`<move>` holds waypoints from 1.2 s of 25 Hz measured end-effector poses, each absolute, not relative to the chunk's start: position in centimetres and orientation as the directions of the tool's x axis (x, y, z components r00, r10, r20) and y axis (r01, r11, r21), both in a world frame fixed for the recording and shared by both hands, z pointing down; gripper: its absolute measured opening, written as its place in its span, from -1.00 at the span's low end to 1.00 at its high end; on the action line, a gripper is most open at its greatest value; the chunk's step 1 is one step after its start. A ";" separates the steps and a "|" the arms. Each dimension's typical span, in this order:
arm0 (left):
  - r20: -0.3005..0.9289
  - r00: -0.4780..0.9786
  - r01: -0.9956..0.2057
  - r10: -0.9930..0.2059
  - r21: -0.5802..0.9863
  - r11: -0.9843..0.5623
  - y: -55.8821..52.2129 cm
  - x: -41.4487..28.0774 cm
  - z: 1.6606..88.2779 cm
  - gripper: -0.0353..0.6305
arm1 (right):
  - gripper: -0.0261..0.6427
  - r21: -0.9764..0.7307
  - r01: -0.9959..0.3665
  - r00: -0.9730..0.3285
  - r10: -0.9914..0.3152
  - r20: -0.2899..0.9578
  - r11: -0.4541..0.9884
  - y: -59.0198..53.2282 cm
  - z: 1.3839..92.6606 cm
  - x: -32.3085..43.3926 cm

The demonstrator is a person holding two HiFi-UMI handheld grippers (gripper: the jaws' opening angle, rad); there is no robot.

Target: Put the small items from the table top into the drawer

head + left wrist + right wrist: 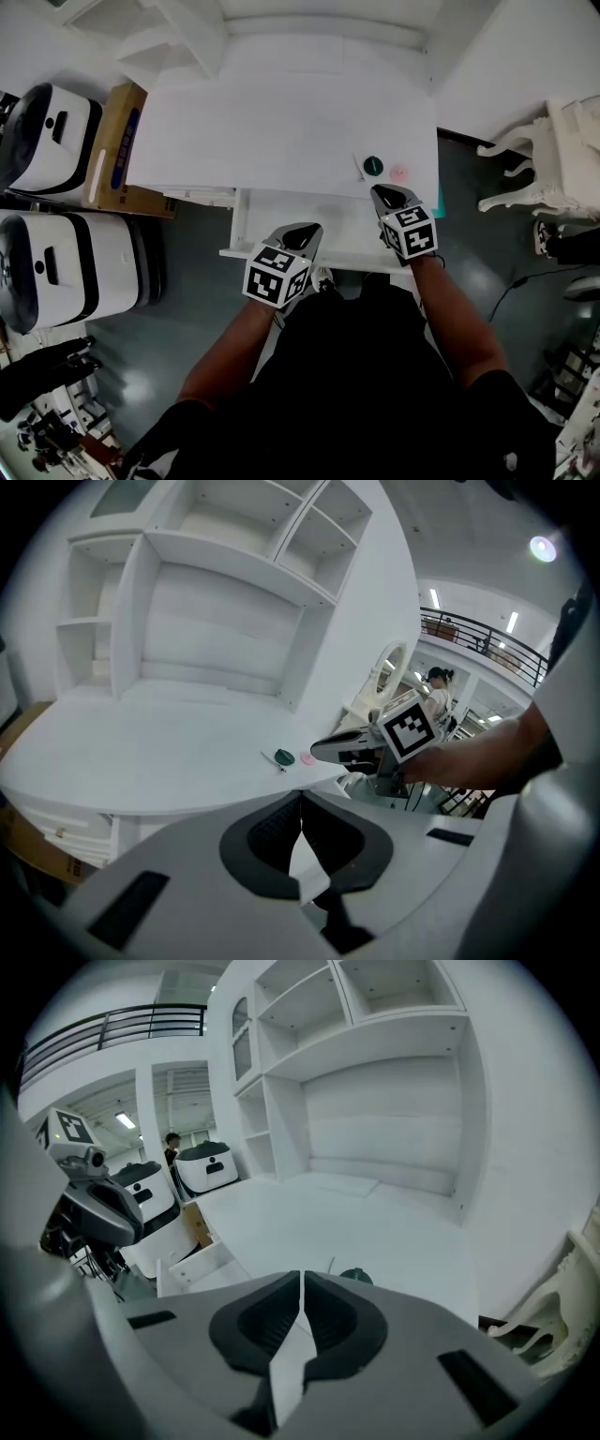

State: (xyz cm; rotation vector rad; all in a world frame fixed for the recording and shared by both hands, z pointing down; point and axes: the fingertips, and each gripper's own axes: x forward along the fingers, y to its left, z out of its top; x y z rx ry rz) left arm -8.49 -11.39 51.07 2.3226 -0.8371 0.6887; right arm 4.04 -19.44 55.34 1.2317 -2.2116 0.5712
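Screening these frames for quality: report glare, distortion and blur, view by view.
Head view: the white desk is washed out, so the green disc shows well, the pink disc only faintly. Left gripper view: strong fisheye, dark corners, bowed shelves, a ceiling lamp flares. Right gripper view: same fisheye; the near tongs look soft.

Illumination is bright, even and from overhead. The white table top (281, 122) is nearly washed out in the head view, with faint shadows only. Soft glare patches are noted on the dark floor (131, 384). Both gripper views are strongly barrel-distorted, with black vignetted corners. A ceiling lamp (542, 547) is blown out. Foreground parts are rendered soft.
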 end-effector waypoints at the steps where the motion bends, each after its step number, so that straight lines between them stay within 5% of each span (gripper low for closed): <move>1: 0.630 0.665 -0.699 -0.402 0.334 -0.632 -11.4 -8.7 51.1 -0.86 | -0.83 -0.101 -0.864 -0.434 -0.626 0.648 0.494 -19.9 56.1 3.9; 30: 0.666 0.597 -0.783 -0.447 0.365 -0.503 -11.7 -10.1 52.8 -0.86 | -0.83 -0.094 -0.848 -0.372 -0.460 0.806 0.521 -23.4 65.8 3.2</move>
